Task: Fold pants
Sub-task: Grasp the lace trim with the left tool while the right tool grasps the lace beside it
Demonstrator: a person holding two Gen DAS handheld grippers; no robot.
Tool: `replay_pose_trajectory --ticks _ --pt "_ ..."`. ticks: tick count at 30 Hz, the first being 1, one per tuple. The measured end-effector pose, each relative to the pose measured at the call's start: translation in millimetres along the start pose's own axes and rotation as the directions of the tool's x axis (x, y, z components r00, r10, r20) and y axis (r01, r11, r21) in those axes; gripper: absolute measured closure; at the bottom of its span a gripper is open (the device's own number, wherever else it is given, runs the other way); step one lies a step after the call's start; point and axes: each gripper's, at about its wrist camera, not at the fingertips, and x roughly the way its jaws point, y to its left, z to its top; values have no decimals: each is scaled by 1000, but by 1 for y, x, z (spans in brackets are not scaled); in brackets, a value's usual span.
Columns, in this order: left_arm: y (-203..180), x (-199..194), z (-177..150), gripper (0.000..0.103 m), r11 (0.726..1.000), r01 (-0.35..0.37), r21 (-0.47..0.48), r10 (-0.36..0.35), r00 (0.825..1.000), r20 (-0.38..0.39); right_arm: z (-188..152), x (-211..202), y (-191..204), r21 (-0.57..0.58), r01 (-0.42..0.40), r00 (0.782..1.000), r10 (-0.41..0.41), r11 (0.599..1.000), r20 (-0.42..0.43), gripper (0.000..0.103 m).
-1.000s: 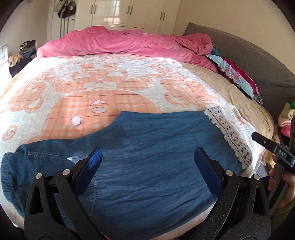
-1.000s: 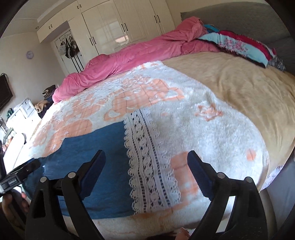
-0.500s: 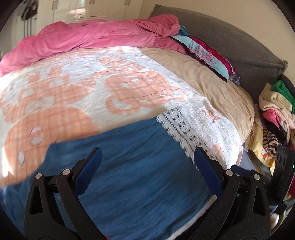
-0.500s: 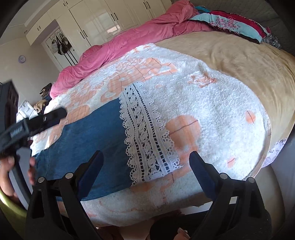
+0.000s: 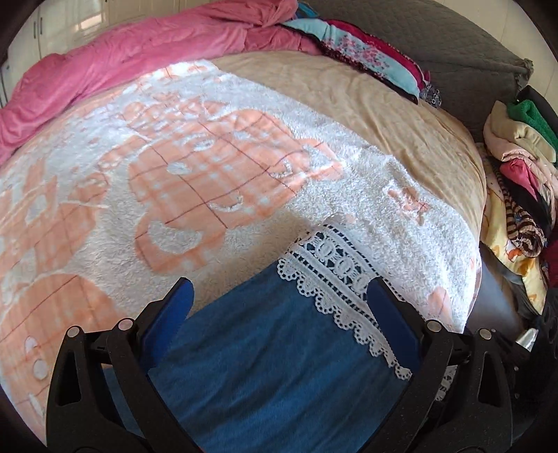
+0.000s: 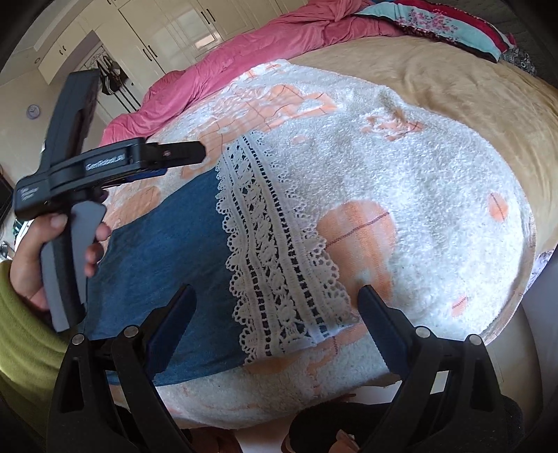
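Blue denim pants (image 5: 279, 352) with a white lace hem (image 5: 345, 275) lie flat on the bed's white and orange blanket (image 5: 195, 167). My left gripper (image 5: 279, 313) is open and empty, hovering over the leg end just short of the lace. In the right wrist view the pants (image 6: 164, 244) and lace hem (image 6: 275, 251) lie ahead, and my right gripper (image 6: 275, 313) is open and empty above the lace near the bed's front edge. The left gripper's body and the hand holding it (image 6: 76, 188) show at the left of that view.
A pink duvet (image 5: 122, 52) is bunched along the far side of the bed. Patterned pillows (image 5: 366, 55) lie at the far right by the grey headboard (image 5: 453, 45). A pile of clothes (image 5: 519, 167) stands beside the bed on the right. White wardrobes (image 6: 167, 31) are at the back.
My left gripper has swung right along the pants toward the lace hem. My right gripper has dropped lower over the lace, and the left gripper has come further into its view.
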Motion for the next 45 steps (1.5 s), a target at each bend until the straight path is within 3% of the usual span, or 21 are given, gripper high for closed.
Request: replay_pose_trajectory --ticks 3,6,10,16,20,21,22,23,26,28,31,37,45 --pt "3 12 4 16 999 34 5 -34 999 -15 1 2 1 3 -2 1000 2 1000 -2 15" --pt "5 23 9 21 996 86 21 -85 996 -32 1 2 3 -5 -7 1000 7 1000 2 33" --pt "6 43 7 44 988 150 45 -145 985 -98 0 2 3 -4 -23 1000 23 1000 11 45" --pt "15 51 7 46 969 244 41 -238 965 -109 6 10 5 6 -28 1000 28 1000 -4 43" --pt "12 55 8 43 964 259 52 -253 962 -102 6 11 6 11 -35 999 35 999 -2 43" --pt "10 55 8 48 965 257 56 -250 963 -104 6 12 5 11 -37 999 37 999 0 45" --pt "9 55 8 61 960 273 56 -266 958 -107 6 12 5 8 -43 999 43 999 3 53" --pt "7 53 8 63 960 275 55 -268 957 -106 6 13 6 -1 -61 998 61 998 -2 66" --pt "4 50 7 74 966 251 64 -244 964 -105 6 14 10 -21 -75 997 75 997 -5 70" --pt "7 44 7 87 970 236 50 -232 970 -80 6 14 10 -20 -103 995 103 995 -1 71" --pt "16 35 3 93 962 271 2 -271 961 -50 8 10 11 -22 -177 984 178 984 20 75" --pt "29 -1 0 94 945 325 -31 -325 946 20 7 -8 30 -108 -285 952 294 952 81 75" --pt "67 -77 -31 94 932 351 -86 -336 930 148 -3 -23 82 -327 -374 904 420 868 79 75"
